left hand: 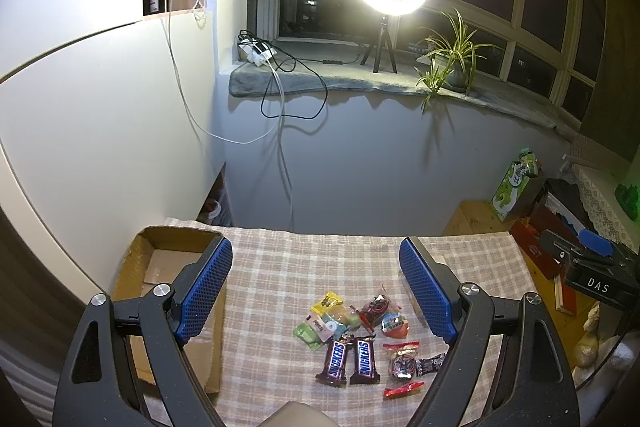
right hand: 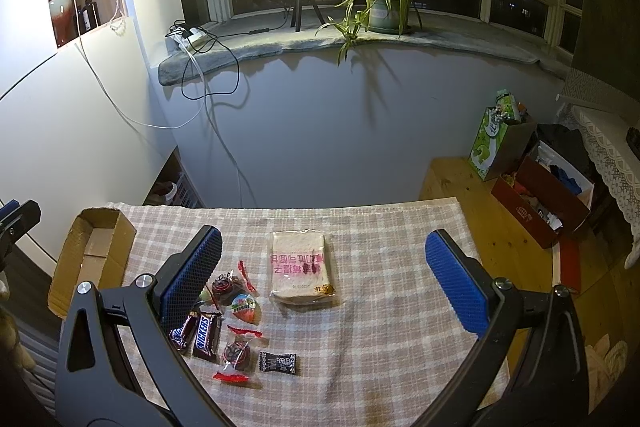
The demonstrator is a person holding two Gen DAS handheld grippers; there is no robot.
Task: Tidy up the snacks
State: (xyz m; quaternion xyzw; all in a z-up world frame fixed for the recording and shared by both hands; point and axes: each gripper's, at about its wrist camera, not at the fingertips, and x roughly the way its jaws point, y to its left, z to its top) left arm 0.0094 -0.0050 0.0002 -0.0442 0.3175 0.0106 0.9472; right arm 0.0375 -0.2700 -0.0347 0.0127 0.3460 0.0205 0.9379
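left gripper (left hand: 316, 283): fingers (left hand: 206, 291) spread wide, holding nothing, hovering above the counter with the snack pile between and below them.
right gripper (right hand: 320, 279): fingers (right hand: 456, 287) spread wide, holding nothing; the bread lies between them on the cloth, the pile under the left-side finger.
finger pads: blue, dimpled rubber-like faces on black arms; likely a good grip on slick film.
Snickers (left hand: 352, 359): two bars side by side, touching, at the near edge of the pile; glossy brown wrappers, firm oblong shape. Probably the easiest take: pinch across the short width at mid-length.
candies (left hand: 400, 363): small twist-wrapped pieces with red ends, crinkly clear film; light and slippery, judged best held on the round body, not the tails.
egg (left hand: 394, 325): rounded, printed foil, red lower half; may roll or pop out of a flat pinch.
pouches (left hand: 320, 323): yellow, green and pale sachets overlapping; thin and limp, hard to lift off cloth singly.
bread (right hand: 302, 269): sliced loaf in clear printed bag, soft and squashable; grip lightly across the sides.
box (right hand: 92, 259): open brown cardboard, nothing visible in it, at the left edge, well apart from the pile; the likely destination.
cloth (left hand: 300, 267): checked, woven, soft, covers the counter; may bunch under a scraping finger.
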